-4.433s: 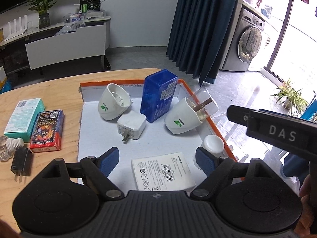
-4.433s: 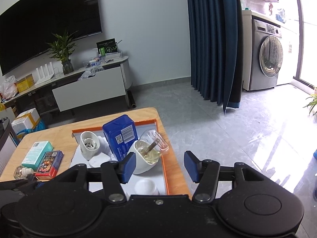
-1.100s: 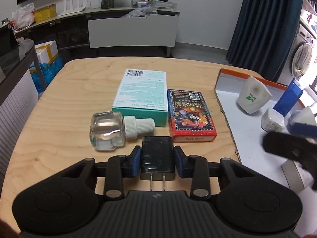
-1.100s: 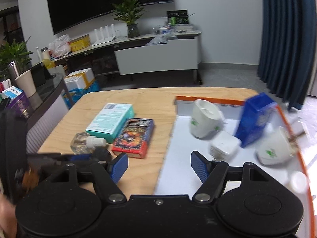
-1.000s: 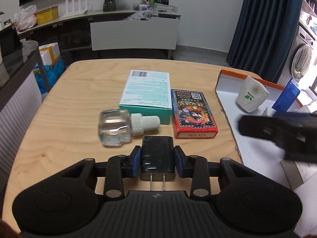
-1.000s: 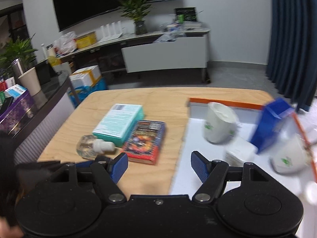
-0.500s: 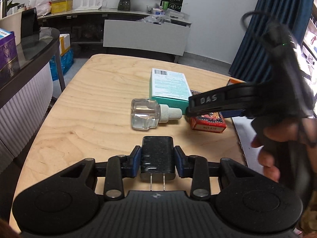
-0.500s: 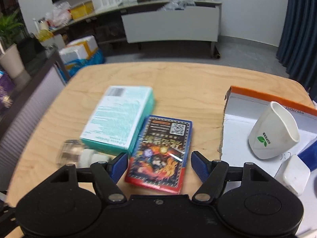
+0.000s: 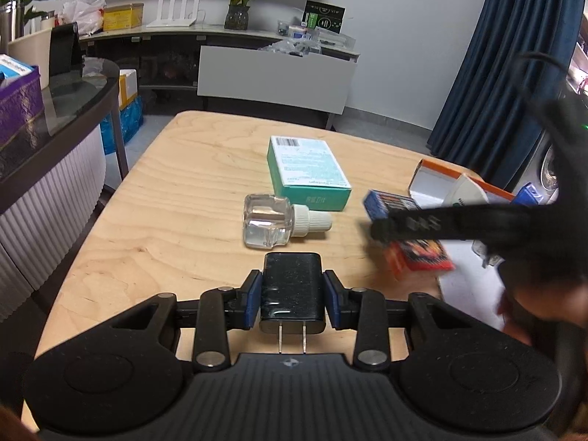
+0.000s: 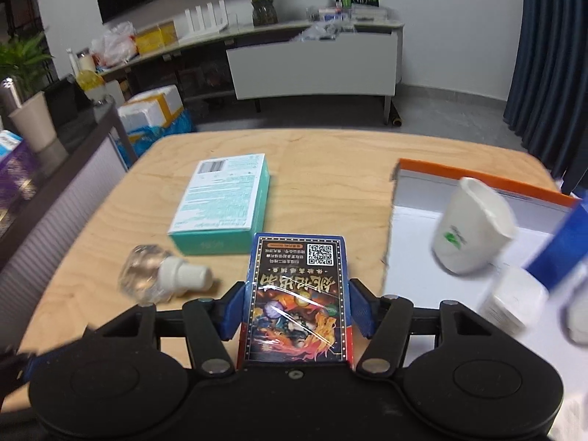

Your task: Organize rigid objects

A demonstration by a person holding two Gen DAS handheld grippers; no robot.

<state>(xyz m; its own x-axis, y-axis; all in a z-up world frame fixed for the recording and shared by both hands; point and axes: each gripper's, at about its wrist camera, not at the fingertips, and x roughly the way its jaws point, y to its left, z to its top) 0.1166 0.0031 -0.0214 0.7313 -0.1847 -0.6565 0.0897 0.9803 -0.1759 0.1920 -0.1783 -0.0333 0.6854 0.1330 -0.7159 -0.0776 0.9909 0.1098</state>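
Observation:
My left gripper [image 9: 292,301] is shut on a black plug charger [image 9: 292,286], held just above the wooden table [image 9: 176,220] with its prongs toward the camera. My right gripper [image 10: 296,308] has its jaws closing on a playing-card box [image 10: 297,294], with both blue pads against the box's long sides. In the left wrist view the card box [image 9: 422,257] hangs tilted and blurred off the table, under the right gripper's finger [image 9: 441,224]. The orange-rimmed tray [image 10: 477,180] lies to the right.
A clear bottle with a white cap [image 9: 268,220] and a teal box [image 9: 308,172] lie on the table ahead. The tray holds a white cup [image 10: 470,235], a white adapter [image 10: 514,301] and a blue box [image 10: 562,253]. A person's hand [image 9: 533,294] grips the right tool.
The right gripper swung from the tray over to the card box, closed around it and raised it off the table. The left gripper kept the charger and drew back a little.

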